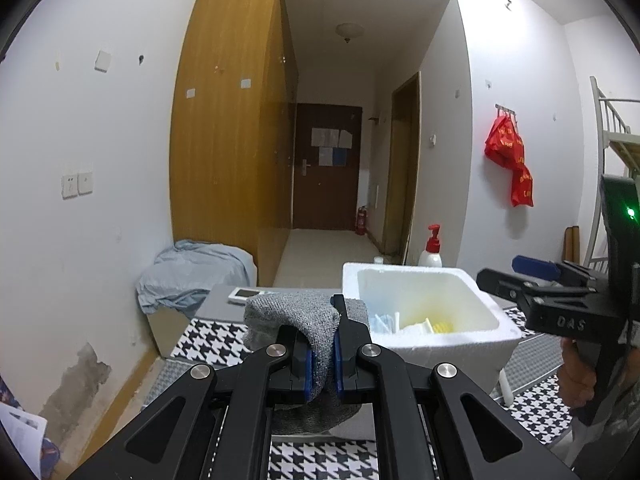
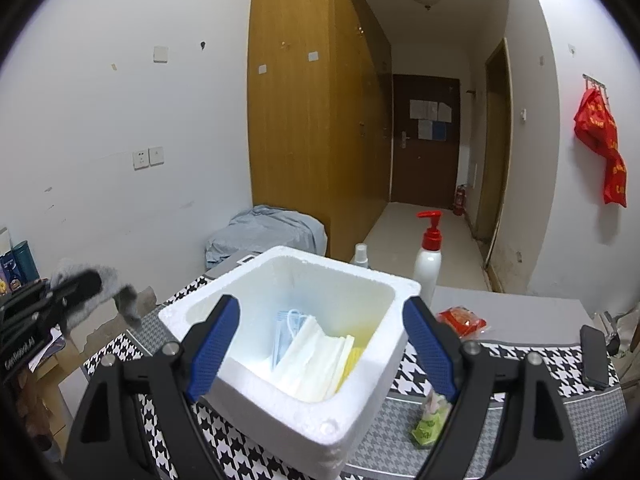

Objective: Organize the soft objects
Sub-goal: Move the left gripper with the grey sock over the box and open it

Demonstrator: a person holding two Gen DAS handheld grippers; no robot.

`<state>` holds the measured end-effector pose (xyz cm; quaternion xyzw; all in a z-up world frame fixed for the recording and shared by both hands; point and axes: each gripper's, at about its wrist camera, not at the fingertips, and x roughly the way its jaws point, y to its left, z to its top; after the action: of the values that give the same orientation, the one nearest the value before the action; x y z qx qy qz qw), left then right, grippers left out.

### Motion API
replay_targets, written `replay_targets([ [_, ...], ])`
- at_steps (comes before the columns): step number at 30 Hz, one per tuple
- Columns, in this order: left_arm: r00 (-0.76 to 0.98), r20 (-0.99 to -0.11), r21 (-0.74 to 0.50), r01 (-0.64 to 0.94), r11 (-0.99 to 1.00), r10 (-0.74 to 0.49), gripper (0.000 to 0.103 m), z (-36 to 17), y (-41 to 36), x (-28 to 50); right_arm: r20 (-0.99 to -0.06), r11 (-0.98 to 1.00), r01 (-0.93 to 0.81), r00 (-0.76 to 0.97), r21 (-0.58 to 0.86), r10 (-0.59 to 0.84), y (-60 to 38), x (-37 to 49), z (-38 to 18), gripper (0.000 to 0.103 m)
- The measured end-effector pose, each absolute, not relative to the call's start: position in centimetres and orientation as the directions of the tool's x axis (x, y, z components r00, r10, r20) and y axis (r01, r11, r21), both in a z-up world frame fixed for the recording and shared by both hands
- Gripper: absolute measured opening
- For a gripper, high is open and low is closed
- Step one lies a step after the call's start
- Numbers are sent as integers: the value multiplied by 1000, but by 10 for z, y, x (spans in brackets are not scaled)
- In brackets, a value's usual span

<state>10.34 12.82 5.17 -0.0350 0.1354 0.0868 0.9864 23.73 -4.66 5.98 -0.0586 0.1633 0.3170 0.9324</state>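
A grey knitted cloth [image 1: 296, 316] is pinched between the blue pads of my left gripper [image 1: 324, 344], which is shut on it; the cloth drapes over the left finger and hangs below. It is held left of a white foam box [image 1: 424, 276]. In the right wrist view my right gripper [image 2: 320, 308] stands open, its blue fingers [image 2: 216, 344] on either side of the foam box [image 2: 280, 412] with nothing held. Inside the box lie white and blue face masks [image 2: 312, 356] and something yellow [image 2: 352, 360]. The left gripper [image 2: 86, 284] with the cloth [image 2: 116, 280] shows at the left edge.
The box stands on a houndstooth-patterned table cover [image 2: 132, 344]. Behind it are a white pump bottle with a red top [image 2: 428, 256] and a small spray bottle [image 2: 360, 254]. A red packet [image 2: 462, 320], a green packet [image 2: 430, 424] and a dark phone [image 2: 594, 356] lie to the right.
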Motion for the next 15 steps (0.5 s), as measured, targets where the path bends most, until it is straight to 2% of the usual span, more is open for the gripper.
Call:
replay_targets([
  [15,967,-235,-9,-100,995,95,8,74,106,135,-315,804,-595,766,-15,561,-77,226,56,87],
])
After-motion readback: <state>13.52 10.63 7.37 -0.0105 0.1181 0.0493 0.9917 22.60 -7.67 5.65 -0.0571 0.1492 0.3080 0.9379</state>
